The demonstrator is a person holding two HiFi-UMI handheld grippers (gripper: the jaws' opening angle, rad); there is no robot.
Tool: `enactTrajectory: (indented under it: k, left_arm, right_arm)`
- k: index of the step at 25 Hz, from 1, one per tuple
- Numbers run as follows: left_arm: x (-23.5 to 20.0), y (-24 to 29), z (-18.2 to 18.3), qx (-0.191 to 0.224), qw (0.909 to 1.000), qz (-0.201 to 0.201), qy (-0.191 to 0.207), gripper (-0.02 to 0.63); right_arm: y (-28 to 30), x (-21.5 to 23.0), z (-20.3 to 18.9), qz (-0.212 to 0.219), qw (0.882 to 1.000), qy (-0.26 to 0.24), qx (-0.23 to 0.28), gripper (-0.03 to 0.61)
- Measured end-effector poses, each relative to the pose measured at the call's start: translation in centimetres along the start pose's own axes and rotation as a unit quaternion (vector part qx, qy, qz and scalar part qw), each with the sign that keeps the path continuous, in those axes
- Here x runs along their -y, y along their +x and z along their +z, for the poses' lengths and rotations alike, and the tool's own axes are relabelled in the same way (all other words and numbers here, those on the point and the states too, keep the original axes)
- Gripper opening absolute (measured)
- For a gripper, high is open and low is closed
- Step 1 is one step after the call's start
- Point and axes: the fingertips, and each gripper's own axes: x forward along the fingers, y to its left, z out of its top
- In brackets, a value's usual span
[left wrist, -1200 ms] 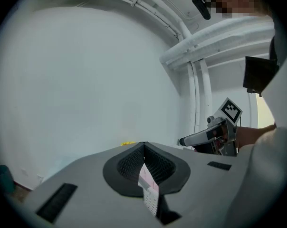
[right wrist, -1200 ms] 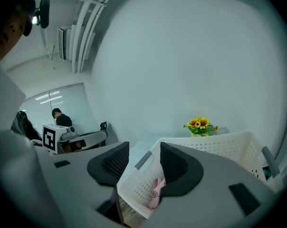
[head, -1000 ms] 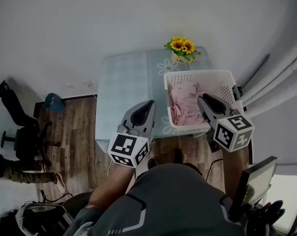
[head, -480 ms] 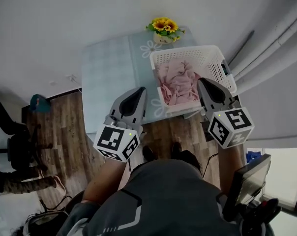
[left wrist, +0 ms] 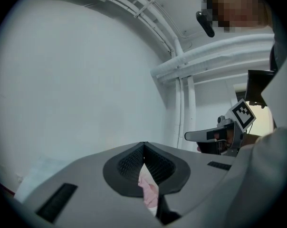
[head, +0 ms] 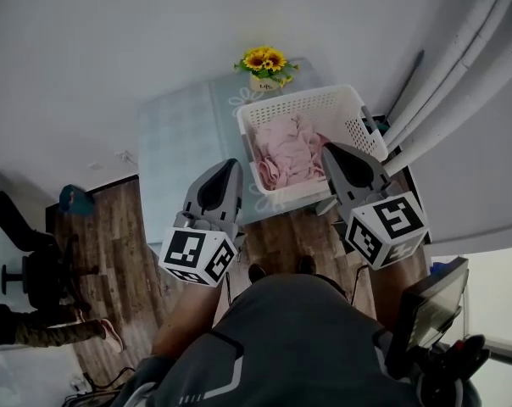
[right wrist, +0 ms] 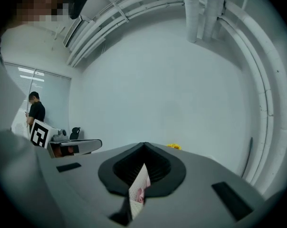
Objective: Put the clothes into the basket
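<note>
A white perforated basket point(head: 341, 108) stands on the right part of a pale table point(head: 180, 134), with crumpled pink clothes point(head: 286, 151) lying inside it. My left gripper point(head: 230, 165) is held up in front of the table's near edge, left of the basket, jaws together and empty. My right gripper point(head: 327, 148) hangs above the basket's near right corner, jaws shut with nothing in them. In the left gripper view the shut tips point(left wrist: 144, 145) point at a bare wall, with the right gripper point(left wrist: 205, 136) beside them. The right gripper view point(right wrist: 144, 144) shows the same wall.
A pot of sunflowers point(head: 263, 61) stands at the table's far edge behind the basket. White pipes point(head: 447, 66) run along the wall at right. A dark office chair point(head: 36, 270) is on the wood floor at left, a monitor point(head: 430, 312) at lower right. A person point(right wrist: 36, 110) stands far off.
Both grippers have drawn back and up from the basket; the right one no longer reaches as far over the pink clothes. The table and basket have shifted up and left in the head view.
</note>
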Motion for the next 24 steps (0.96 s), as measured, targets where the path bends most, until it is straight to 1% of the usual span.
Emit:
enactTrajectory:
  k: [6, 10, 19, 24]
  left_arm:
    - [1.1, 0.0, 0.3, 0.001, 1.0000, 0.001, 0.007, 0.008]
    - [1.4, -0.3, 1.0, 0.009, 0.9999, 0.006, 0.003, 0.008]
    - [2.0, -0.1, 0.7, 0.010, 0.9999, 0.004, 0.007, 0.008]
    - [1.7, -0.1, 0.7, 0.006, 0.9998, 0.007, 0.016, 0.008]
  right_arm:
    - [-0.6, -0.1, 0.6, 0.010, 1.000, -0.006, 0.006, 0.012]
    - [-0.6, -0.4, 0.4, 0.021, 1.000, -0.002, -0.001, 0.012]
    - [-0.8, -0.1, 0.1, 0.018, 1.000, -0.008, -0.005, 0.012]
    - [-0.5, -0.1, 0.2, 0.019, 1.000, -0.009, -0.003, 0.012]
